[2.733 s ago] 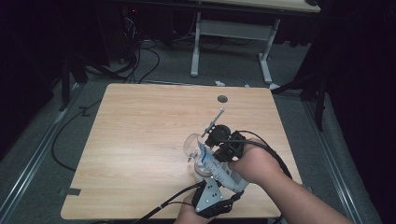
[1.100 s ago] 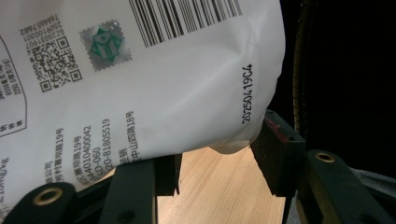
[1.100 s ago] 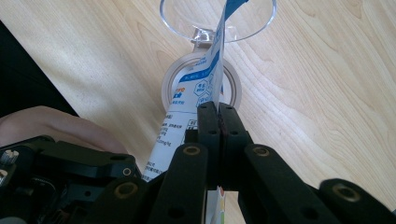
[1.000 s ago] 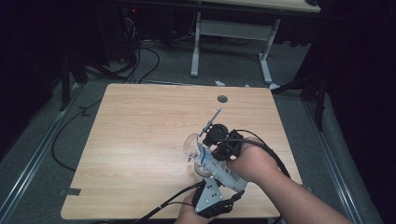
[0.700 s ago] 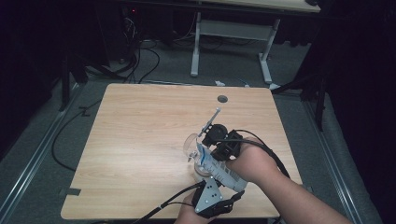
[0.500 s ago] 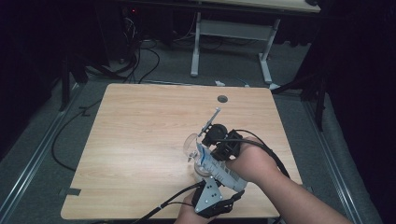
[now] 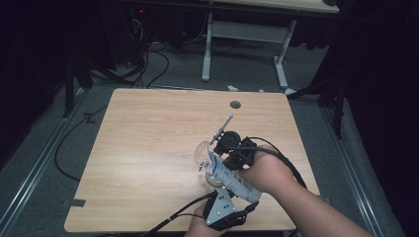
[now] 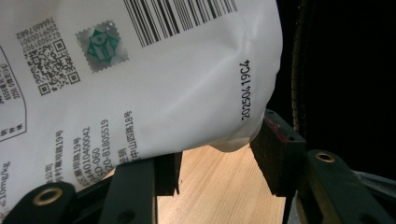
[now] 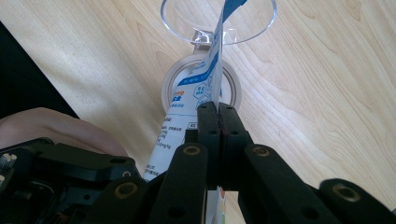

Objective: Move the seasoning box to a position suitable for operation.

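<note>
Nothing has moved since the earlier frames: both hands hold steady. White pouch (image 7: 228,174) with blue print, a barcode, QR code and date stamp on its back, lies slanted over the near right part of the bench (image 7: 148,148). Its long axis runs from the near edge up and away, top corner pointing into a clear glass (image 9: 218,21) that stands just beyond a tape ring (image 9: 201,88). Right gripper (image 9: 218,116) is pinched tight on the pouch's thin edge. Left gripper (image 8: 215,163) clasps the bulging bottom end, jaws set part-way apart, down by the bench's near edge.
</note>
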`<state>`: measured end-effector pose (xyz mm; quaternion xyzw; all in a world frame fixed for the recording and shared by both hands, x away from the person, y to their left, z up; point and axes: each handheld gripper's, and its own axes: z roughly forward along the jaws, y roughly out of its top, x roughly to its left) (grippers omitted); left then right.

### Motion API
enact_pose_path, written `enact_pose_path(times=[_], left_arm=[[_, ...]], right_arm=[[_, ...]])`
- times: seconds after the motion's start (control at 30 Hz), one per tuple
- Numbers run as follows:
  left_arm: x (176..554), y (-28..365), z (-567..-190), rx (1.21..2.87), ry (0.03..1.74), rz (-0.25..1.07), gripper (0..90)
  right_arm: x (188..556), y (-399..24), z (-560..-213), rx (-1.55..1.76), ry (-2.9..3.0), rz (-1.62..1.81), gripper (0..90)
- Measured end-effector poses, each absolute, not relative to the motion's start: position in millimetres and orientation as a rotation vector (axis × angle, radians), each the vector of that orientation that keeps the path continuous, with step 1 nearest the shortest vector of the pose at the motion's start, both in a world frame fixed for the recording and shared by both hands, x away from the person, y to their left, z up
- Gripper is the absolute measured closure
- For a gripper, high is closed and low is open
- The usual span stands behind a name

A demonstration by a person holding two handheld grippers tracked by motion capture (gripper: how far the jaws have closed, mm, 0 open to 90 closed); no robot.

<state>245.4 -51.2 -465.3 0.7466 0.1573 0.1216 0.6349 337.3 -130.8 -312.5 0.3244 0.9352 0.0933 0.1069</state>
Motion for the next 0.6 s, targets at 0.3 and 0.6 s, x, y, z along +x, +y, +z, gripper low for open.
enact_pose_path(times=[0.3,0.6], left_arm=[[245.7,-50.6,-465.0,1.704,0.363,0.278,55.1],[245.6,-51.0,-464.1,1.692,0.370,0.272,55.0]], right_arm=[[337.8,-129.4,-313.1,0.952,2.756,0.272,89.8],[338.1,-128.6,-313.6,0.946,2.753,0.279,89.8]])
